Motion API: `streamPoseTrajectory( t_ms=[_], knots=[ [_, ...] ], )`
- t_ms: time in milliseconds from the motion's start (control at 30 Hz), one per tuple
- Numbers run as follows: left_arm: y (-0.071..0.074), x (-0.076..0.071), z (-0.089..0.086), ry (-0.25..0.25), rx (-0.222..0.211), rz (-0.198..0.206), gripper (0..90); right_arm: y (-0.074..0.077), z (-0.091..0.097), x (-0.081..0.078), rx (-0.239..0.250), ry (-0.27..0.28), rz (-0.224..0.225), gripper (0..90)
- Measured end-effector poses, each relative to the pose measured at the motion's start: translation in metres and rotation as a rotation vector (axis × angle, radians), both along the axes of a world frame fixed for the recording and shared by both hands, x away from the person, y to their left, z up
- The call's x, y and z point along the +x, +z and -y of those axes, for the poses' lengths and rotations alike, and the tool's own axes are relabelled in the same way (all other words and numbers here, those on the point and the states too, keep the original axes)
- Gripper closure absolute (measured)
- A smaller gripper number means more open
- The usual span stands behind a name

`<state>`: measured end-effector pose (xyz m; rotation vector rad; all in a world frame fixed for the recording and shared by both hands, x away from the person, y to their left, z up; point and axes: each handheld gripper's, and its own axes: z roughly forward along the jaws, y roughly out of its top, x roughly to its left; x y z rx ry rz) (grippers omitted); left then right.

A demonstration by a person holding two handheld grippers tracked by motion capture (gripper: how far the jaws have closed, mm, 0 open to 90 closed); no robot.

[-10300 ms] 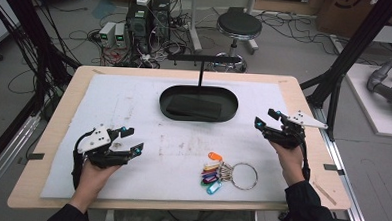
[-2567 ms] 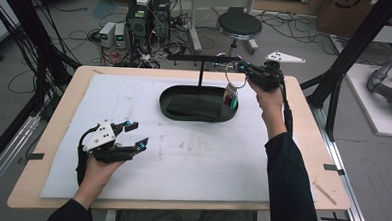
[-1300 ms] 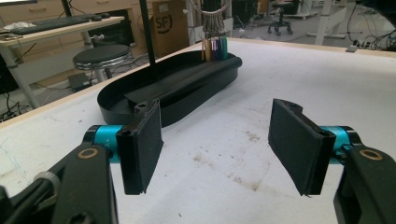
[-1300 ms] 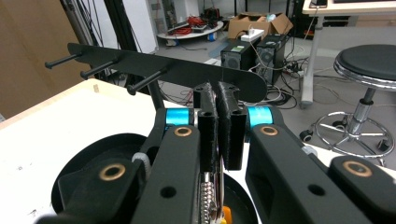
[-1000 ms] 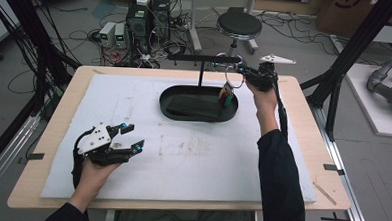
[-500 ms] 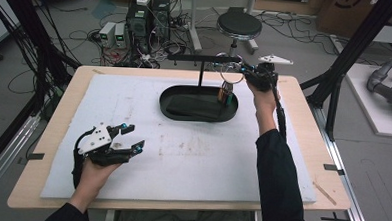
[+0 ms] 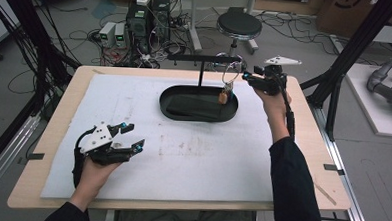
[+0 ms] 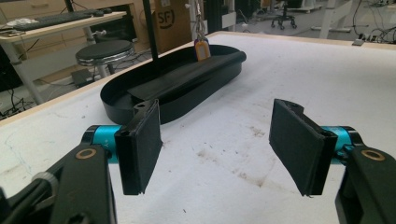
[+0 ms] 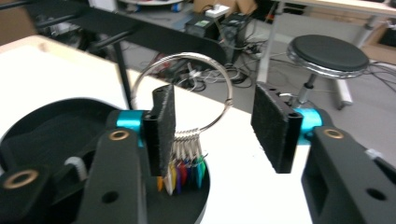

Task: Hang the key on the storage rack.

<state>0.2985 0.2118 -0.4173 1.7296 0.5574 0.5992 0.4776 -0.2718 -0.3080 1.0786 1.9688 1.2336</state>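
step: hanging key ring on stand bar | right gripper: jaws apart, ring just beyond them, apparently hung on bar end, coloured tags dangling over black tray | left gripper: jaws apart, empty, low over table, tray ahead | advice: judged best to back straight away without snagging the ring

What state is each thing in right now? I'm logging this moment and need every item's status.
Key ring: hanging on the stand's bar, coloured tags dangling over the tray.
Stand bar: horizontal on its upright post.
Black tray: flat on the table, a dark mat inside.
Right gripper: open, jaws either side of the ring, not clamping it.
Left gripper: open, holding nothing, low over the white table cover.
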Motion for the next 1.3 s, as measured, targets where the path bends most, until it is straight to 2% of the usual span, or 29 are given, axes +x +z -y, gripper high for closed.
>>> streamPoseTrajectory(
  t_ms=[67, 167, 300, 367, 533, 633, 767, 867, 1067, 1167, 1300],
  knots=[
    [0.0, 0.0, 0.0, 0.002, 0.008, 0.002, 33.8, 0.005, 0.002, -0.009, 0.011, 0.027, -0.009, 46.0],
    [-0.002, 0.0, 0.001, 0.01, 0.018, -0.002, 33.4, 0.008, 0.006, -0.027, 0.03, 0.065, 0.033, 46.6],
    [-0.004, -0.001, 0.0, 0.021, 0.024, -0.012, 33.4, 0.01, 0.013, -0.046, 0.064, 0.105, -0.003, 40.6],
    [-0.003, -0.003, 0.0, 0.029, 0.028, -0.009, 33.2, 0.008, 0.016, -0.059, 0.096, 0.127, 0.035, 42.2],
    [0.0, -0.007, 0.001, 0.039, 0.037, 0.01, 33.2, 0.0, 0.021, -0.088, 0.128, 0.159, 0.06, 39.0],
    [0.001, -0.005, 0.002, 0.071, 0.063, 0.007, 33.2, -0.01, 0.025, -0.104, 0.122, 0.17, 0.087, 38.7],
    [0.0, -0.004, 0.0, 0.105, 0.052, -0.013, 30.8, -0.028, 0.035, -0.121, 0.131, 0.178, 0.095, 37.5],
    [0.002, -0.006, 0.0, 0.107, 0.055, -0.001, 30.6, -0.043, 0.042, -0.13, 0.16, 0.178, 0.071, 34.2],
    [0.006, -0.007, 0.0, 0.118, 0.055, 0.019, 29.7, -0.072, 0.054, -0.143, 0.173, 0.169, 0.045, 27.9],
    [0.005, -0.007, -0.001, 0.129, 0.053, 0.011, 27.6, -0.083, 0.057, -0.144, 0.182, 0.148, 0.012, 22.4],
    [0.005, -0.009, -0.002, 0.131, 0.056, 0.019, 27.3, -0.093, 0.058, -0.144, 0.172, 0.135, -0.016, 21.7]
  ],
)
